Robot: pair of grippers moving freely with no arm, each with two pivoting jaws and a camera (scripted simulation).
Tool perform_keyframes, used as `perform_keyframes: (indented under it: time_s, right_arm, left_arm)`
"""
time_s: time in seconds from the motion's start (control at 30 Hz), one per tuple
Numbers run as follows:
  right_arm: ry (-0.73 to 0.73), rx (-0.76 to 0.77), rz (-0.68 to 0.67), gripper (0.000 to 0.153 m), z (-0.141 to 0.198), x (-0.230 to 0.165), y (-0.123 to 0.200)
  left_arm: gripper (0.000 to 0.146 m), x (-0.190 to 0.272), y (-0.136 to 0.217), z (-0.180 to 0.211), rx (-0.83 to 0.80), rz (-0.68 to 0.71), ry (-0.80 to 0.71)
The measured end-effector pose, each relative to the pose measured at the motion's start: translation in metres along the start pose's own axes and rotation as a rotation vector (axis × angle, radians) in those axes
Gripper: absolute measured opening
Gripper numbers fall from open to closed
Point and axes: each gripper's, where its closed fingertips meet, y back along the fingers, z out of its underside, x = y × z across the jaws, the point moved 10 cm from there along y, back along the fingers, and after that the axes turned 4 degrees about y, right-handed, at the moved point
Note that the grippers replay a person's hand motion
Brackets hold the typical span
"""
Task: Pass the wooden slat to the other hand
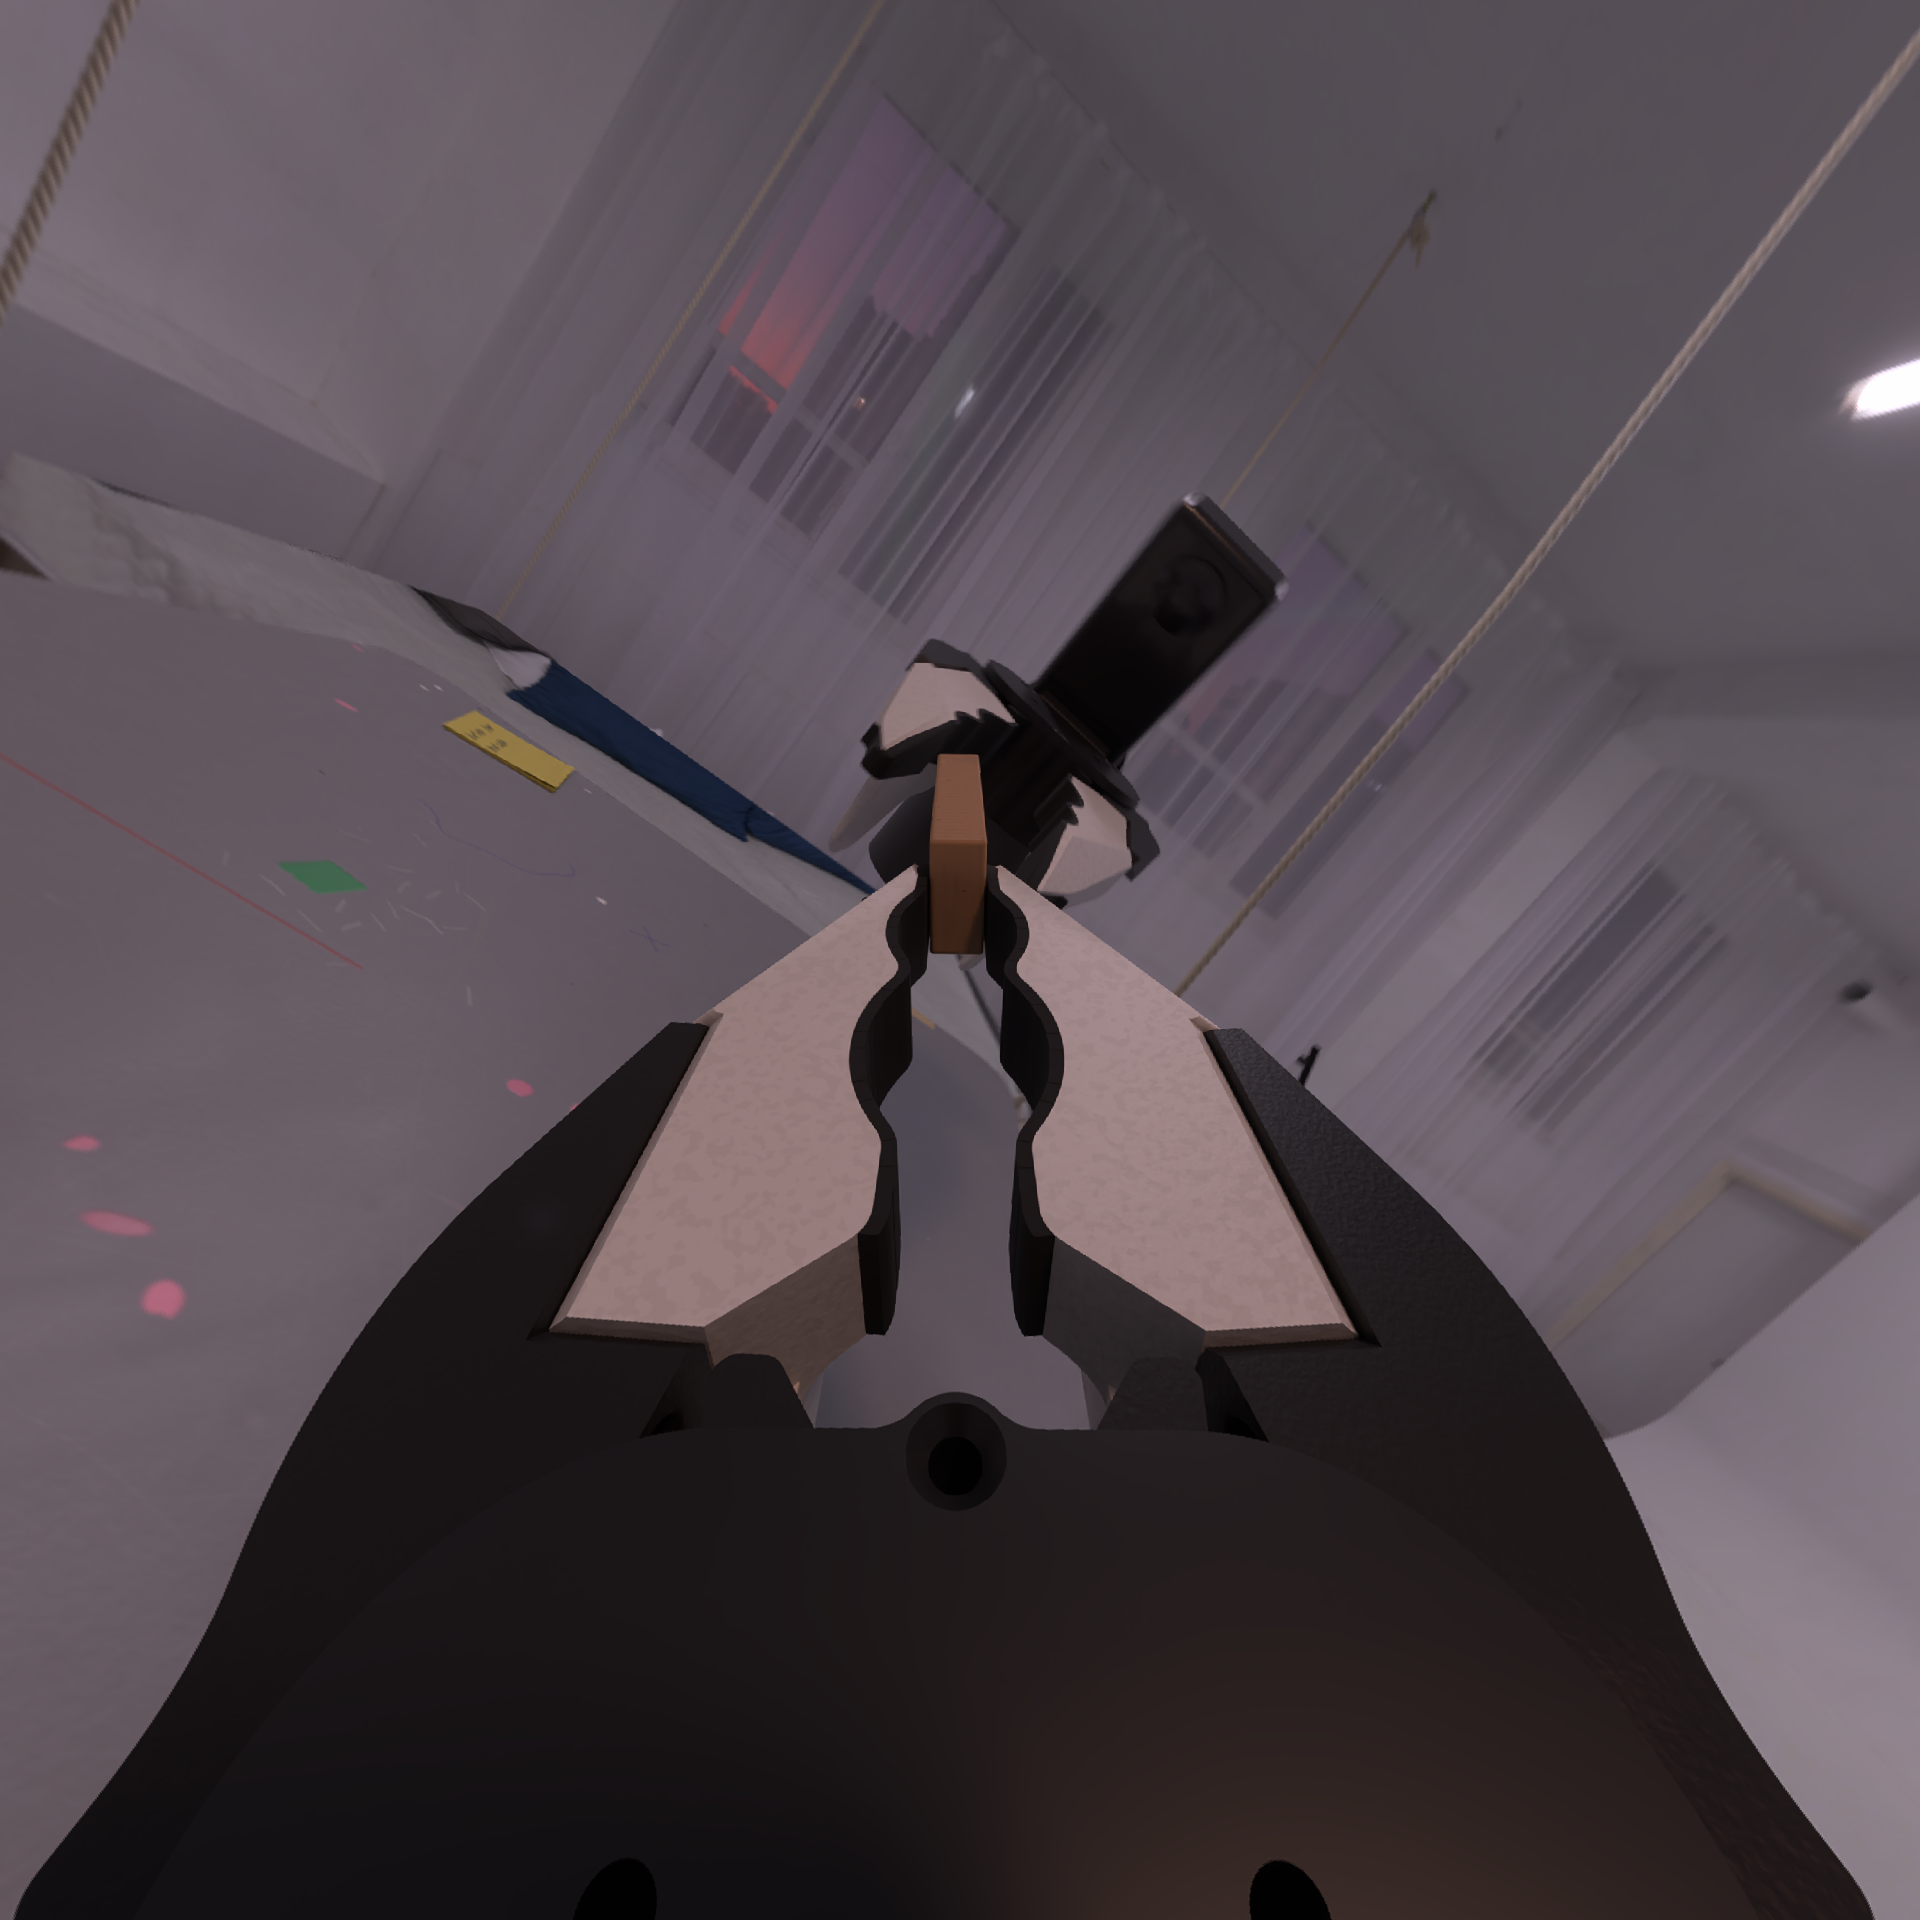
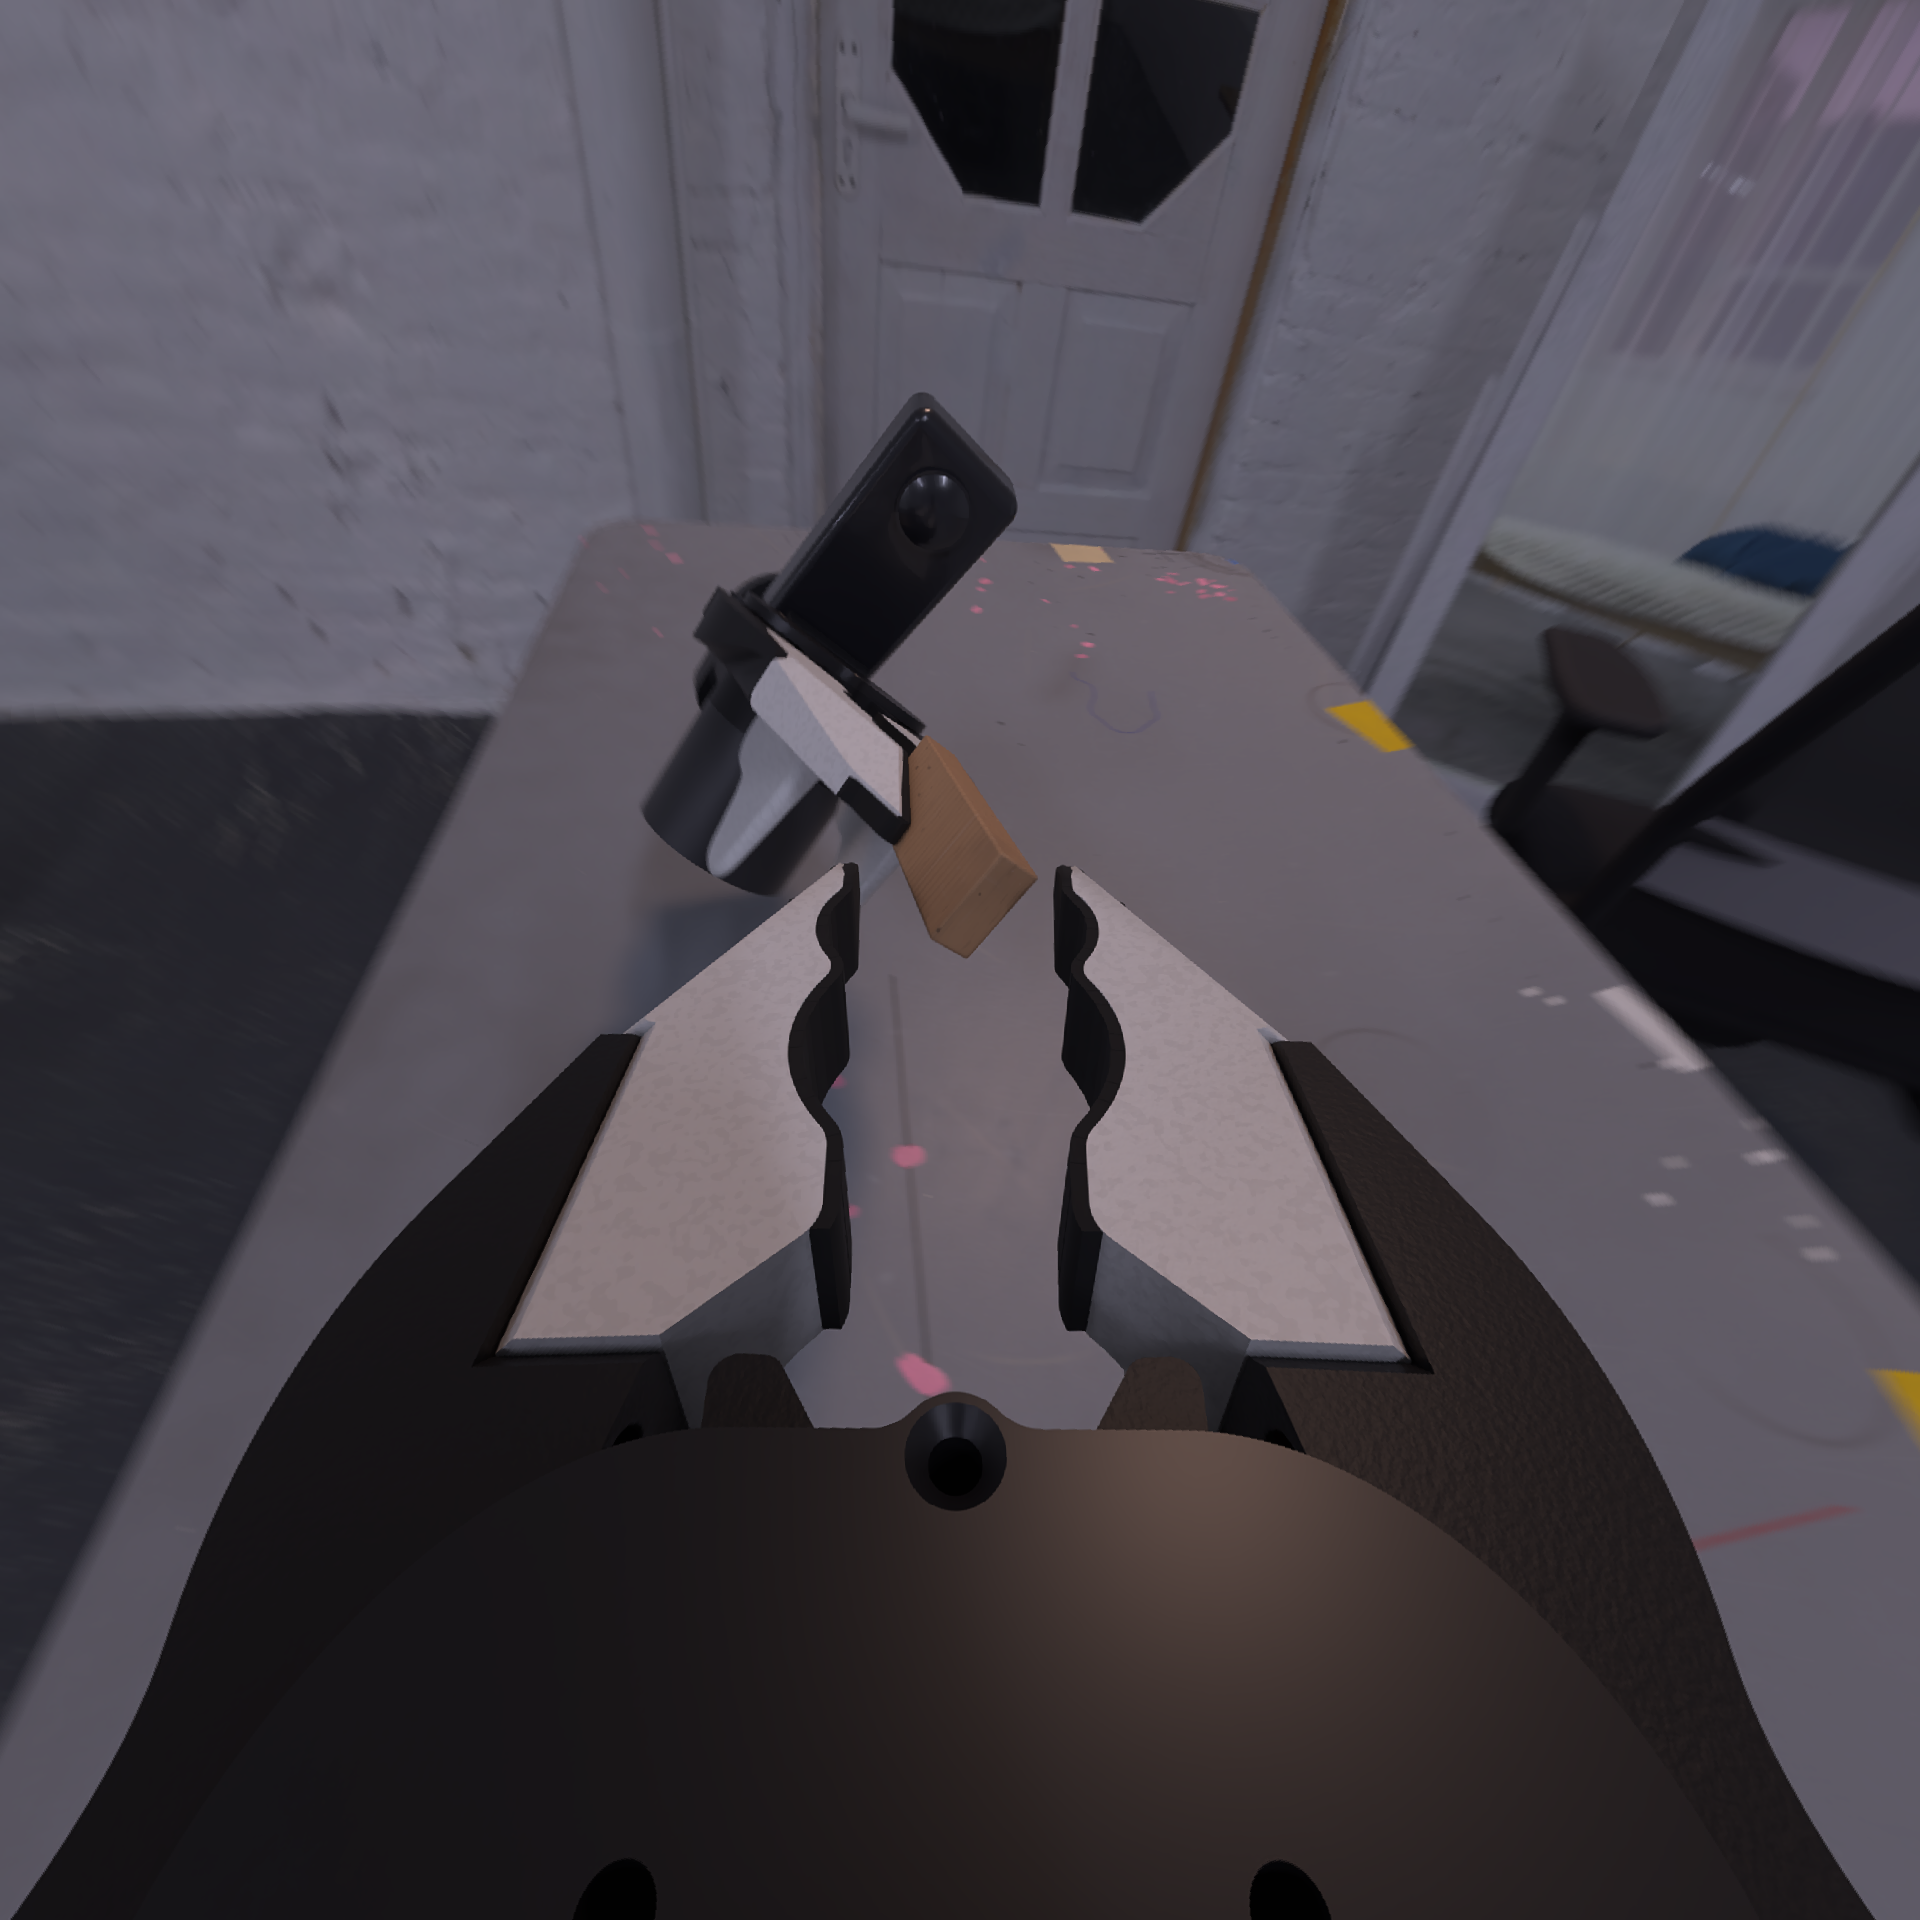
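While left gripper pinches wooden slat, right gripper faces it, spread.

Lighting is dim, even and cool grey-violet in both views. A ceiling light glares white at the left wrist view's right edge. The brick wall and dark floor are blurred. Wide-angle distortion bends the table edges.

Black gripper body, speckled white jaws
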Motion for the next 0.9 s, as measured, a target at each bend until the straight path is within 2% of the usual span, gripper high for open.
perform_keyframes:
  time_s: [0.1, 0.2, 0.33, 0.6, 0.7, 0.83, 0.9]
  right_arm:
    - [-0.135, 0.023, -0.059, 0.036, 0.003, 0.002, -0.002]
    - [-0.172, 0.008, -0.053, 0.034, 0.002, -0.002, -0.006]
    - [-0.225, 0.063, -0.088, 0.026, -0.001, -0.004, -0.01]
    - [-0.319, 0.134, -0.172, 0.026, -0.011, -0.006, -0.02]
    - [-0.337, 0.173, -0.204, 0.033, -0.016, -0.007, -0.022]
    - [-0.32, 0.156, -0.191, 0.012, -0.021, -0.008, -0.029]
    - [-0.302, 0.151, -0.186, 0.012, -0.024, -0.01, -0.032]
  left_arm:
    - [0.009, 0.007, -0.002, 0.0, -0.009, -0.023, -0.097]
    - [0.009, 0.013, -0.001, -0.001, -0.01, -0.029, -0.169]
    - [0.009, 0.019, 0.002, -0.003, -0.009, -0.018, -0.213]
    - [0.009, 0.04, 0.012, -0.012, -0.016, -0.064, -0.373]
    - [0.009, 0.046, 0.017, -0.014, -0.018, -0.09, -0.415]
    - [0.009, 0.052, 0.023, -0.015, -0.016, -0.098, -0.436]
    - [0.009, 0.054, 0.026, -0.016, -0.009, -0.105, -0.448]
